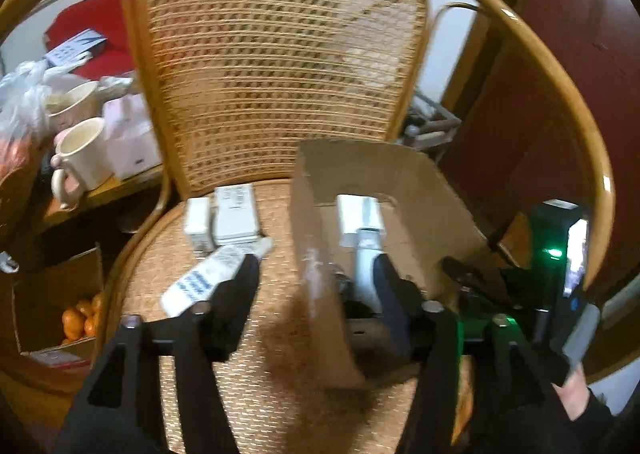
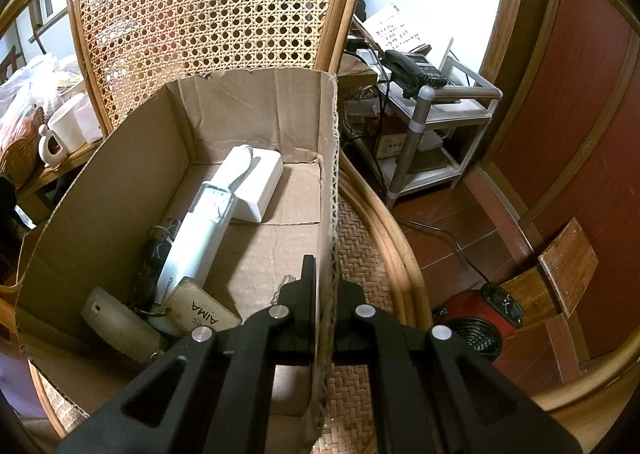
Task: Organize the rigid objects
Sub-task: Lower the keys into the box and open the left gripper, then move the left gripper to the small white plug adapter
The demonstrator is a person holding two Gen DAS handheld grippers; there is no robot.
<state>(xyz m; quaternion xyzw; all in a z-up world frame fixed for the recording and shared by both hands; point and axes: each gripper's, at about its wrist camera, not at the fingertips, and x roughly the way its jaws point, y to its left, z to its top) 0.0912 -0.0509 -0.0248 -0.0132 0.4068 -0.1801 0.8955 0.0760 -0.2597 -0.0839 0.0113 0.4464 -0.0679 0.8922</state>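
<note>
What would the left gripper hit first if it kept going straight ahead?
Probably the left wall of the cardboard box: that wall's edge sits between the open fingers of the left gripper. The white remote lies just off its left finger, so a slight drift could clip that first. Blur makes depth uncertain.

A lived-in home is shown. A rattan armchair with a woven cane back (image 1: 280,54) is seen beside a cluttered wooden tabletop (image 1: 100,190) on which cream ceramic mugs (image 1: 82,154) are set. An open cardboard carton of oranges (image 1: 80,318) is placed on the floor. A black corded telephone (image 2: 416,68) is kept on a small grey metal-framed shelf (image 2: 420,126), and a red fan heater (image 2: 478,318) is stood on reddish wooden floorboards (image 2: 452,214).
</note>
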